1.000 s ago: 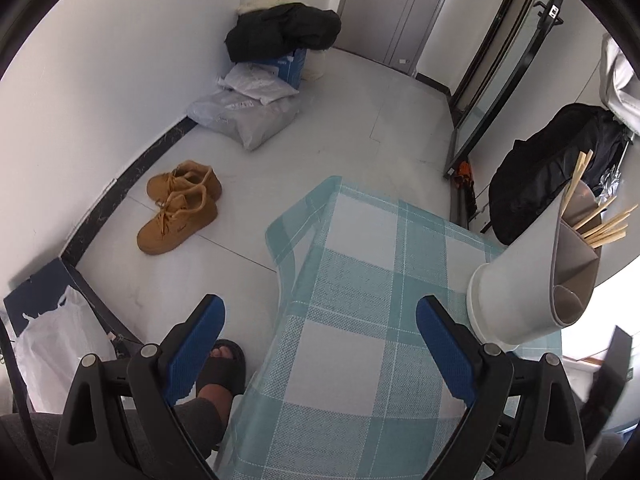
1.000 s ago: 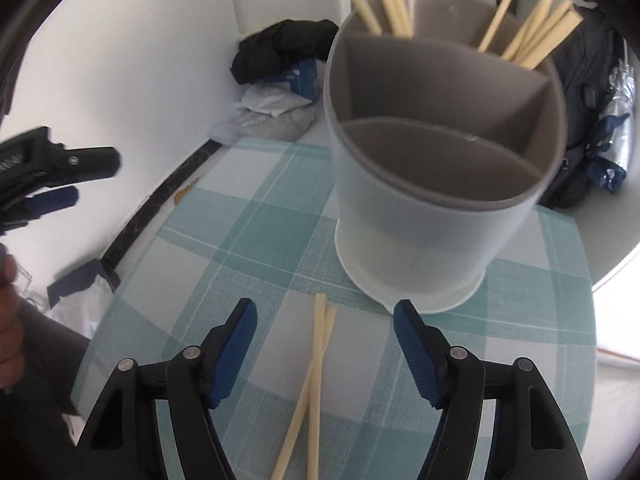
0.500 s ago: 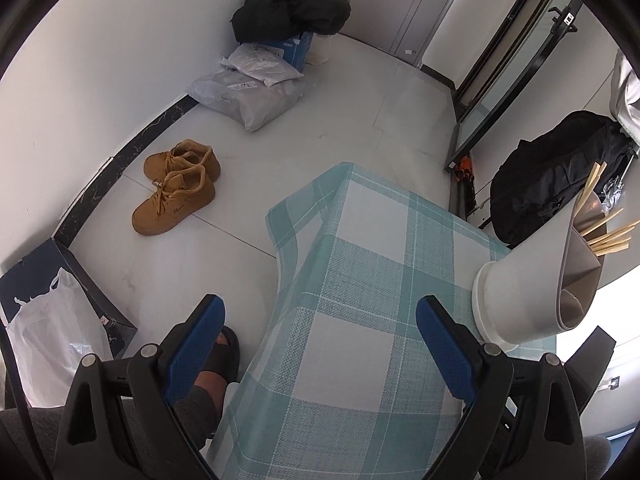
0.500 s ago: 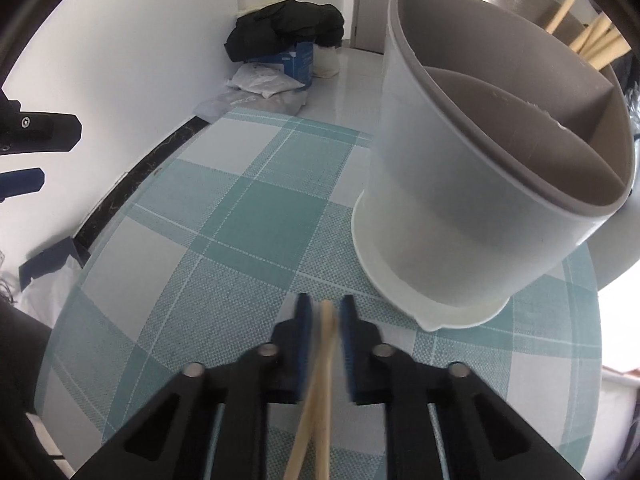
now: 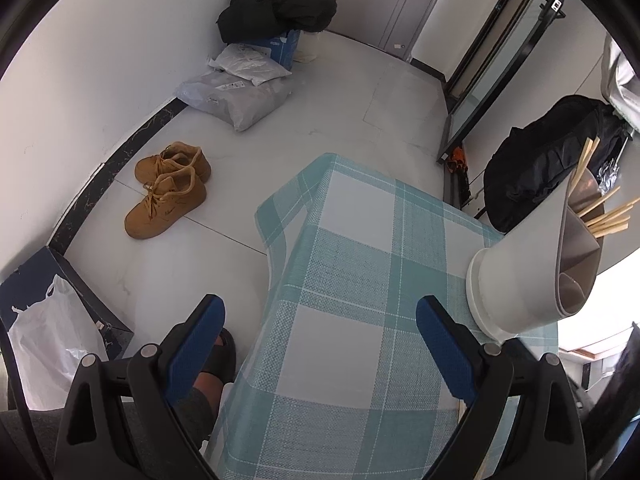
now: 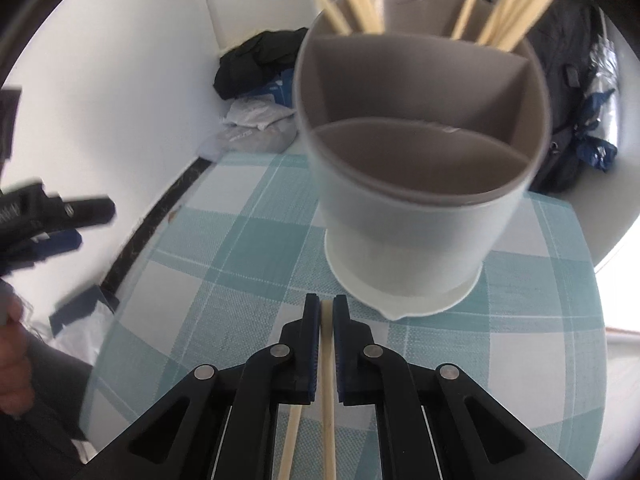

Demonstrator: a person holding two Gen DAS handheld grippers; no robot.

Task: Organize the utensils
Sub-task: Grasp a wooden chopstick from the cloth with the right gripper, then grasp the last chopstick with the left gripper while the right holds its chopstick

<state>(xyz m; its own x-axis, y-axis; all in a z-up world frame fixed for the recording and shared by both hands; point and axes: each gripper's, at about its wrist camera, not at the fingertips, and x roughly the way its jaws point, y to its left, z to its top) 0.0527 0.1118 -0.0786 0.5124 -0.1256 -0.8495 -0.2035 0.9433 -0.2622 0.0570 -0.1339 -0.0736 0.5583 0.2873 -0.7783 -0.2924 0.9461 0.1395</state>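
Observation:
My right gripper (image 6: 327, 307) is shut on a pale wooden chopstick (image 6: 328, 376), held just above the checked tablecloth (image 6: 240, 272). A second chopstick (image 6: 290, 440) lies under the gripper's left arm. Right in front stands the white utensil holder (image 6: 416, 216) with grey divided compartments; several chopsticks (image 6: 500, 8) stand in its far compartments, the near compartment looks empty. My left gripper (image 5: 320, 348) is open and empty, over the table's left edge; the holder (image 5: 524, 272) shows at its right with chopsticks (image 5: 608, 216) sticking out.
The small table with the teal checked cloth (image 5: 360, 280) ends at left over the floor. On the floor are brown shoes (image 5: 168, 188), grey bags (image 5: 236, 92), a white plastic bag (image 5: 48, 348) and a black backpack (image 5: 540, 168). The person's foot (image 5: 212, 368) is beside the table.
My right gripper closed on the chopstick and has lifted and pulled back a little, so the holder now sits centred ahead. My left gripper drifted slightly, staying open.

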